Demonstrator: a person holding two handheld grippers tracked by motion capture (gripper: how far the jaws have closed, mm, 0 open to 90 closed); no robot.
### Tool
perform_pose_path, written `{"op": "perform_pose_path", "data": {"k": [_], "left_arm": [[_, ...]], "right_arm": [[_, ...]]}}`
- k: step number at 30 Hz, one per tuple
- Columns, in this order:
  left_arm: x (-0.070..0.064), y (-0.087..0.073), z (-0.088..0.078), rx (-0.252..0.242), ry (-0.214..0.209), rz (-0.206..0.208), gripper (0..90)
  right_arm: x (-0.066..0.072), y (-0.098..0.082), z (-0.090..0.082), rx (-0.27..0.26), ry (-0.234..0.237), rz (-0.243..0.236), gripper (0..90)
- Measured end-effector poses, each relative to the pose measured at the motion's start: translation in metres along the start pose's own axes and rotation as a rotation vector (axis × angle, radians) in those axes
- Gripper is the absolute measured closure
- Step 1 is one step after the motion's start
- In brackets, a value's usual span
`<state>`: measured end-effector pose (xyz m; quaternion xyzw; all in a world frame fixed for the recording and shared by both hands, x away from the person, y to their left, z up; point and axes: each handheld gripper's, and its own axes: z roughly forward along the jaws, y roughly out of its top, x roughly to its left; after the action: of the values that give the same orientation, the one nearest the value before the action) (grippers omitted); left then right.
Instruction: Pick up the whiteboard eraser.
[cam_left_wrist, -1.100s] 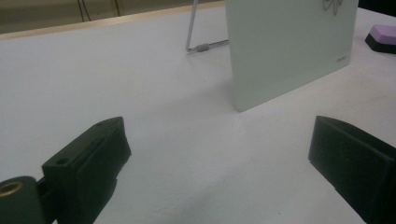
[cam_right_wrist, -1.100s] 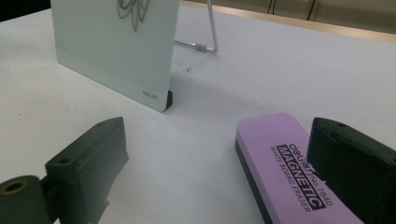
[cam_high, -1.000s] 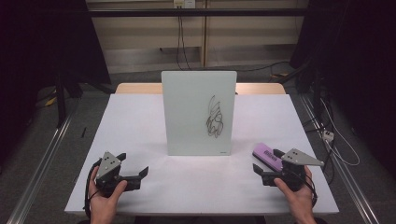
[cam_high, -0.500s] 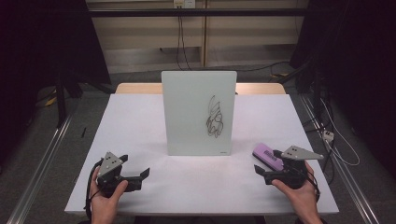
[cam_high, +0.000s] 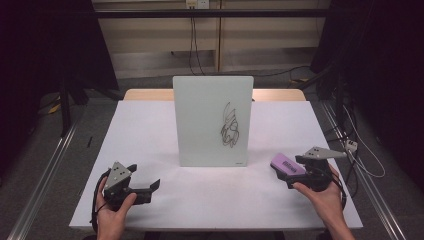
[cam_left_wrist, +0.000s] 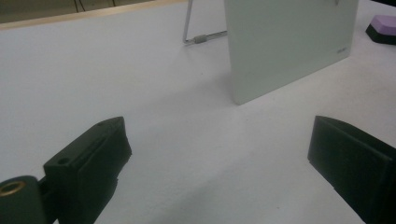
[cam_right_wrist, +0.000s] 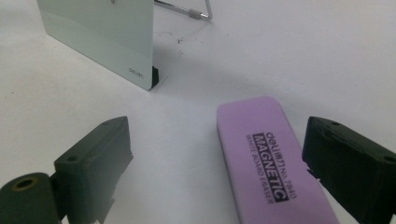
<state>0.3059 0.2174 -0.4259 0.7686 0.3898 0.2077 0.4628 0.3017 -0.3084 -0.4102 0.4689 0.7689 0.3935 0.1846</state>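
Nearest the person, the left gripper (cam_high: 150, 187) rests low on the white table (cam_high: 150, 130), in front of the whiteboard (cam_high: 212, 120) and off toward its left corner. Its jaws stand wide apart with only bare tabletop between them, holding nothing.

On the other side, the right gripper (cam_high: 287, 175) sits in front of the whiteboard's right corner. Its jaws are also spread wide, and the purple eraser (cam_right_wrist: 271, 163) lies flat on the table between them, closer to one jaw; whether that jaw touches it I cannot tell, and the eraser is not clamped. Its printed label faces up. In the high view the eraser (cam_high: 287, 165) lies just to the right of the whiteboard's lower right corner, a little nearer the person than the board.

Farther back, the whiteboard stands upright near the table's middle, propped by a metal wire stand (cam_right_wrist: 198, 11) behind it. A dark scribble (cam_high: 231, 125) marks the right half of its face.
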Motion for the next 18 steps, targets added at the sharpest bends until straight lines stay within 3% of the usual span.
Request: {"op": "perform_pose_path", "data": {"k": [5,9,11,13,16,18], "left_arm": [[0.0,0.0,0.001,0.009,-0.017,-0.003,5.1],[-0.003,0.001,0.002,0.009,-0.012,0.031,5.2],[-0.003,0.001,0.003,0.01,-0.019,0.03,5.1],[-0.003,0.001,0.005,0.022,-0.021,0.036,5.1],[-0.002,0.0,0.006,0.021,-0.028,0.026,5.1],[-0.002,0.001,0.006,0.022,-0.028,0.026,5.1]], "right_arm": [[-0.011,0.022,0.005,0.057,0.01,-0.022,12.2],[-0.019,0.034,0.014,0.077,0.0,-0.031,14.2],[-0.022,0.035,0.018,0.096,-0.012,-0.041,14.4],[-0.026,0.033,0.022,0.102,-0.005,-0.02,16.8],[-0.028,0.028,0.025,0.164,-0.026,-0.042,19.8],[-0.03,0.023,0.024,0.181,-0.002,-0.038,25.4]]}}
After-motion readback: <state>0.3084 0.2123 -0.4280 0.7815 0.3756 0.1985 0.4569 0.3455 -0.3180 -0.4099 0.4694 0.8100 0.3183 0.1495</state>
